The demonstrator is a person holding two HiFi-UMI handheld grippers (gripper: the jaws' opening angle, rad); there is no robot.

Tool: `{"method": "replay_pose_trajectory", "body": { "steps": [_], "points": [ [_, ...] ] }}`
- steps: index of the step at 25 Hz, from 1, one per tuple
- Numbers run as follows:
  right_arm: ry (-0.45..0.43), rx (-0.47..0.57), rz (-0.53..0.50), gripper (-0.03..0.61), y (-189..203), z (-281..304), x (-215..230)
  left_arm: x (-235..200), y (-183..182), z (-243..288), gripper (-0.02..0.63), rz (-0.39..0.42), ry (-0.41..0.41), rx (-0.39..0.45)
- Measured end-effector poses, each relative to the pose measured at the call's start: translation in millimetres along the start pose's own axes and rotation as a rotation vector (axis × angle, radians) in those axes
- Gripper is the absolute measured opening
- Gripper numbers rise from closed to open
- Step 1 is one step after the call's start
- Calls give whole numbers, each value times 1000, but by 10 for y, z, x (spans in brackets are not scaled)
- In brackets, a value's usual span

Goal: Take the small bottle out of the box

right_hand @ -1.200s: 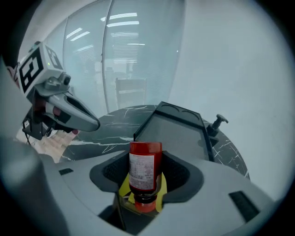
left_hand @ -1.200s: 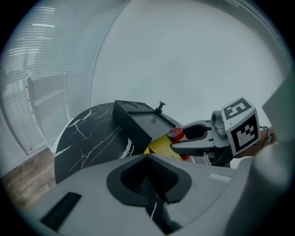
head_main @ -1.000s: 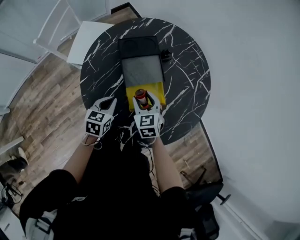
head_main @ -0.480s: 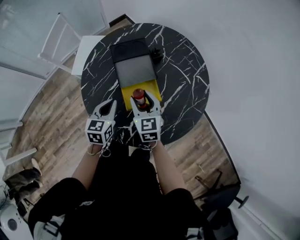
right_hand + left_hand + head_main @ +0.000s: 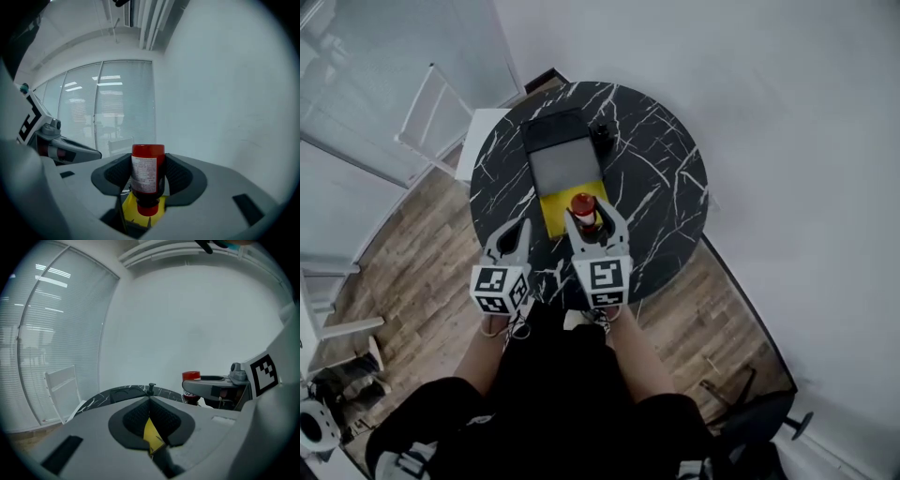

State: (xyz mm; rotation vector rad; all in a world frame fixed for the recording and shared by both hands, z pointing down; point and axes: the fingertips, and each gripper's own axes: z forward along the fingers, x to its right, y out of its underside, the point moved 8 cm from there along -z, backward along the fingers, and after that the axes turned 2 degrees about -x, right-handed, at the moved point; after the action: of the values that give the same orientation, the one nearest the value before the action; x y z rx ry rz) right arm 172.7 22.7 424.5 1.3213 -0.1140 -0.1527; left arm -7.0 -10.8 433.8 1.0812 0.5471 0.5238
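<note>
Item one, right gripper (image 5: 148, 165): I am gripping the small bottle (image 5: 147, 182) with it, the dark pads (image 5: 182, 174) pressing on both sides of the body. The bottle is showing a broad red end uppermost, a white label (image 5: 144, 173) whose print I am failing to read, and a narrower red end lowermost, with yellow behind it. Item two, box (image 5: 555, 204): it is lying on the round black marbled table (image 5: 675, 187), yellow at my end, grey in the middle, black at the far end. The grey panel is covering whatever lies inside. In the head view the bottle (image 5: 585, 210) is sitting over the box's near yellow end. The jaws are hiding its lower end there, so I am unable to tell whether it is clear of the box. Item three, left gripper (image 5: 150, 400): its jaws are meeting at the tips with nothing between them, a sliver of yellow showing through the hollow of the pads. It is hovering just left of the box. Item four, black object (image 5: 602, 131) by the box's far end: too small for me to identify. Item five, white chair (image 5: 431, 122) past the table's left edge, over a wooden floor (image 5: 403, 253).
</note>
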Motion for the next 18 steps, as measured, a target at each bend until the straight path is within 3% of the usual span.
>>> {"method": "replay_pose_trajectory", "body": {
  "steps": [18],
  "points": [
    [9, 230, -90, 210, -869, -844, 234, 652, -773, -441, -2, 81, 6, 230]
  ]
}}
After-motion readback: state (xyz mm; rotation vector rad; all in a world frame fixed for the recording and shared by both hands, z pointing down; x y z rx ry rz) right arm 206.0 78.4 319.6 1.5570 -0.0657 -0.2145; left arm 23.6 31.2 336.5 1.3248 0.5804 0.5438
